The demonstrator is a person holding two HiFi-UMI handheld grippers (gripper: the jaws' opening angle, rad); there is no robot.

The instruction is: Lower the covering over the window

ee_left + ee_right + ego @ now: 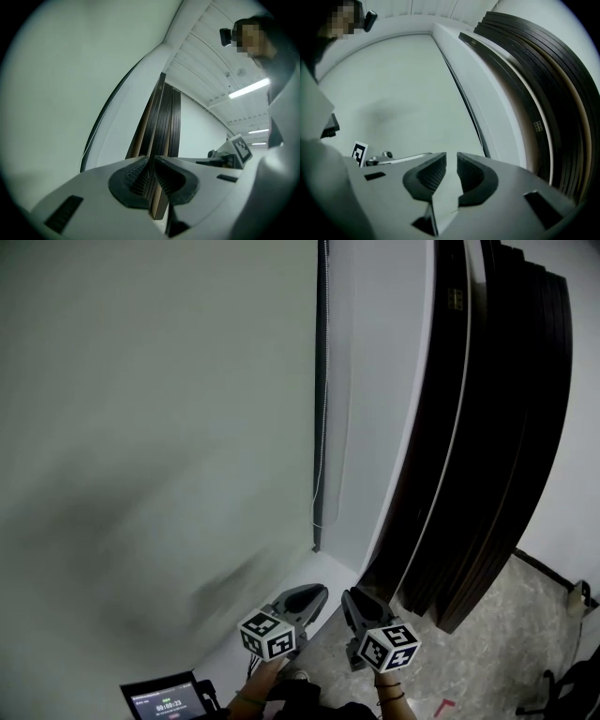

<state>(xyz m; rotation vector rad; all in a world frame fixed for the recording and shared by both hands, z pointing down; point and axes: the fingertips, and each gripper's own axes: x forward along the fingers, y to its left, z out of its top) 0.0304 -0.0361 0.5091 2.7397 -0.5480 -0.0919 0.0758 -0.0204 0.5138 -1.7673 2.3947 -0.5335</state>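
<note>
- The left gripper (317,592) was at the bottom of the head view, pointing roughly level toward the corner where a dark edge strip (320,390) ran down the wall.
- In the left gripper view, the left gripper (151,159) had its jaws nearly together, with a thin gap at the tips and nothing clamped in it.
- The right gripper (350,597) sat just beside the left one, not touching it.
- In its own view, the right gripper (451,157) had its jaws apart and empty.
- A pale sheet (159,427) filled everything left of the strip, down to a white ledge (314,570). I could not tell whether it was the window covering or bare wall.
- A thin cord (317,493) hung along the strip, and its looped end stopped above the ledge, well apart from both grippers.
- Dark boards (487,427) leaned upright at the right, standing on a speckled floor (506,624).
- A small lit screen (169,701) showed at the lower left.
</note>
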